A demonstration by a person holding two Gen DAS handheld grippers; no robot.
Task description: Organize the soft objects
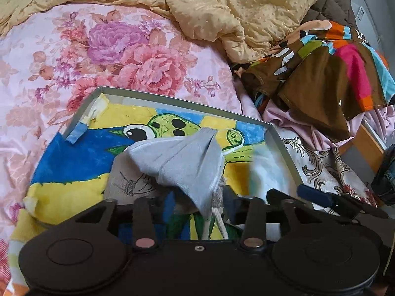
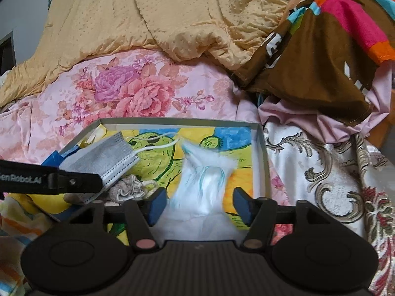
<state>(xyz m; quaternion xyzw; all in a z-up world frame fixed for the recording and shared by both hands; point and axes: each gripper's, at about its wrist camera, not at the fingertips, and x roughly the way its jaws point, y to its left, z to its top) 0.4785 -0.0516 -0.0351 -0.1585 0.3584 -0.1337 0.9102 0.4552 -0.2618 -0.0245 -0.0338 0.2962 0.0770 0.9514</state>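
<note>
A shallow grey-rimmed box (image 1: 279, 138) with a painted frog picture inside lies on the bed; it also shows in the right wrist view (image 2: 261, 153). My left gripper (image 1: 197, 209) is shut on a grey face mask (image 1: 182, 160) and holds it over the box; the mask also shows in the right wrist view (image 2: 103, 162). A small beige drawstring pouch (image 2: 128, 190) lies in the box under the mask. My right gripper (image 2: 200, 204) is open, its blue pads either side of a white blurred soft item (image 2: 205, 182) over the box.
A pink floral bedsheet (image 2: 138, 91) lies behind the box. A yellow quilt (image 2: 172, 17) is heaped at the back. A brown multicoloured cloth (image 2: 328, 56) and a pink cloth (image 2: 321, 125) are piled at the right, above a baroque-pattern fabric (image 2: 333, 177).
</note>
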